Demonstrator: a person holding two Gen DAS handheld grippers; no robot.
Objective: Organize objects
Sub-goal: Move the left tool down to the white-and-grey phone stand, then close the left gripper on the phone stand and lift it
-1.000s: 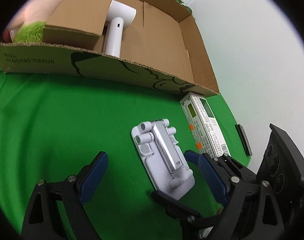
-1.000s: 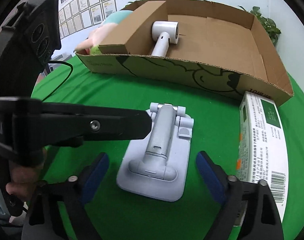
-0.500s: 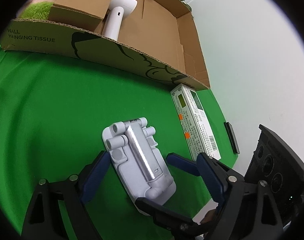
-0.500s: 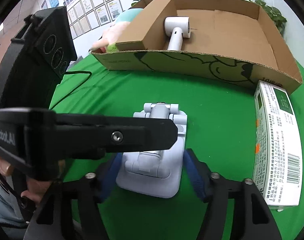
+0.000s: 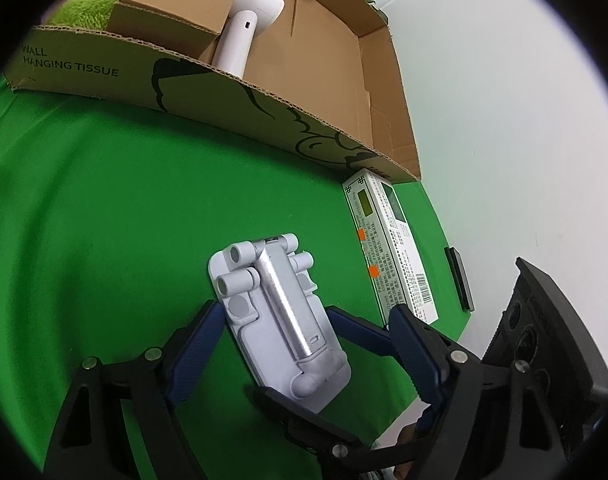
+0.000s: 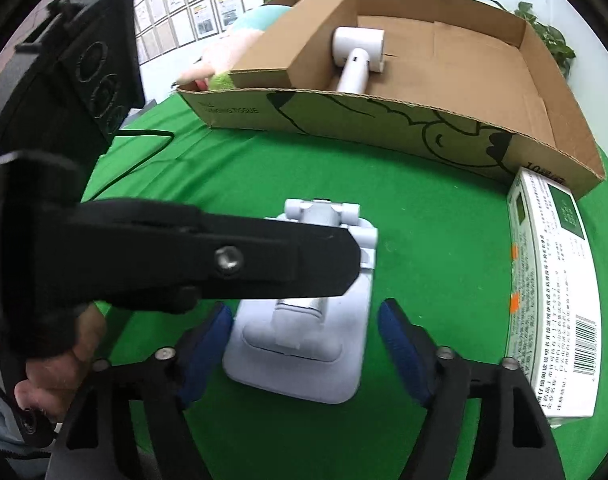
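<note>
A folded white phone stand [image 5: 280,320] [image 6: 304,344] with a silver arm lies flat on the green cloth. My left gripper [image 5: 300,344] straddles it, its left pad touching the stand's edge and the right pad apart. My right gripper [image 6: 304,348] also straddles the stand's near end, with a small gap at each blue pad. Both stand open. The left gripper's black finger [image 6: 208,260] crosses the right wrist view over the stand. A white hair dryer [image 5: 244,36] [image 6: 356,60] lies in the open cardboard box [image 5: 344,144] [image 6: 384,132] at the back.
A long white and green medicine carton [image 5: 388,252] [image 6: 552,292] lies to the right of the stand. A small black bar [image 5: 458,278] lies at the cloth's right edge. A plush toy [image 6: 224,56] sits behind the box. A black cable [image 6: 144,152] runs at left.
Both grippers have moved forward over the phone stand and narrowed around it. The stand has stayed on the cloth.
</note>
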